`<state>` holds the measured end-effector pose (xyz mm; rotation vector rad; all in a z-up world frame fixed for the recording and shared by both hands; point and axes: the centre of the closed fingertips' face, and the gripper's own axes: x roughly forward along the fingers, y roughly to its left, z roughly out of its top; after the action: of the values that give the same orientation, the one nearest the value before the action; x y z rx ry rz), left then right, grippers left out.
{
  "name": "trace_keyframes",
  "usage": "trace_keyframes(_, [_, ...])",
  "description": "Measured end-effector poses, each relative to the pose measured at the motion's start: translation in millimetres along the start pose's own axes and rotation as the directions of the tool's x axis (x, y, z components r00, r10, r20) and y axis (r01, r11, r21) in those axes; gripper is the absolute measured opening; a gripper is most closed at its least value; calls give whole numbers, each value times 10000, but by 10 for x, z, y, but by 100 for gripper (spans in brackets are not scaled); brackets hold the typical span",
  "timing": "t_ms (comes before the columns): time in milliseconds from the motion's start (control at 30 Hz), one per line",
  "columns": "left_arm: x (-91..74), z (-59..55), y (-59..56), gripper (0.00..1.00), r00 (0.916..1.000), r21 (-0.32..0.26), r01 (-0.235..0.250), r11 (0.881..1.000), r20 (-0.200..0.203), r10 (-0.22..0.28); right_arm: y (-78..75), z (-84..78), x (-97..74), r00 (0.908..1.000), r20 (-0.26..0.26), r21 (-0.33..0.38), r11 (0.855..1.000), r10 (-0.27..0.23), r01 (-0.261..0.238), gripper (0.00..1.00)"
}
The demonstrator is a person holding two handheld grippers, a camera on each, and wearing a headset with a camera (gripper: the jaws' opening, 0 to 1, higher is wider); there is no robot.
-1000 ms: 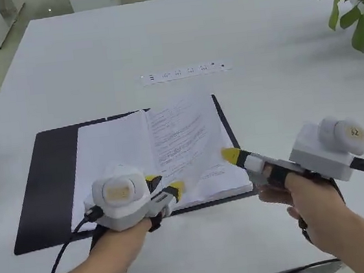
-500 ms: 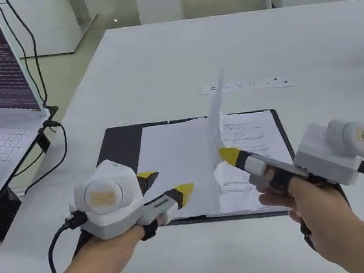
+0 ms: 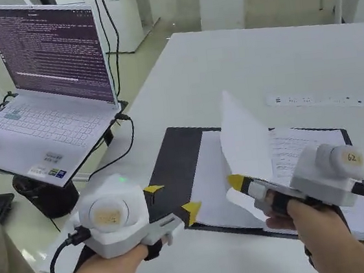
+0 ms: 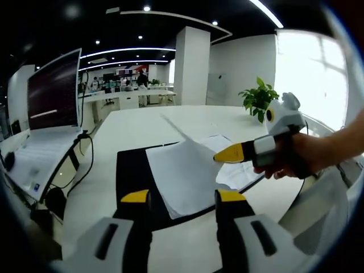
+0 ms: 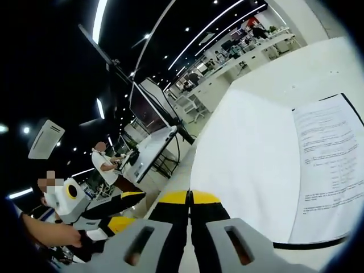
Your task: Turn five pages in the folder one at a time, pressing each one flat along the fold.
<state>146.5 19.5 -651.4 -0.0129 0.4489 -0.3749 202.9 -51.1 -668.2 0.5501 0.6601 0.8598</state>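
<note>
A black folder (image 3: 172,159) lies open on the white table (image 3: 252,57). My right gripper (image 3: 237,182) is shut on the lower edge of one white page (image 3: 242,142), which stands lifted above the fold and leans left. In the right gripper view the closed jaws (image 5: 189,197) pinch that page (image 5: 244,165), and a printed page (image 5: 331,156) lies flat to its right. My left gripper (image 3: 173,199) hovers open near the folder's front left corner, holding nothing. In the left gripper view, the open left gripper (image 4: 182,196) faces the lifted page (image 4: 185,173) and the right gripper (image 4: 236,152).
An open laptop (image 3: 46,79) sits on a stand to the left of the table, with a black cable (image 3: 115,155) running toward the folder. A white power strip (image 3: 313,100) lies beyond the folder. A potted plant (image 4: 259,98) stands at the far end.
The right gripper has carried the page up from the right stack and swung it leftward over the fold. The head camera has turned left, bringing the laptop into view.
</note>
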Motion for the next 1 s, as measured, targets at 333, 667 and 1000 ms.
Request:
trace_keyframes(333, [-76,-210,138,43,9992,-111,-80,9999,-383,76,-141,-364,434,9900,-1303,-52,9985,-547,545,0])
trace_keyframes(667, [-71,-395,176,43,9967,-238,-153,9996,-796,133,-317,-745,731,9579,-2547,-600,9908,-1329,1215,0])
trace_keyframes(1000, [33,-547,182,42,9906,102,-96,9999,-1363,109,-440,-875,795,9524,-2720,-372,9905,-1375,1323,0])
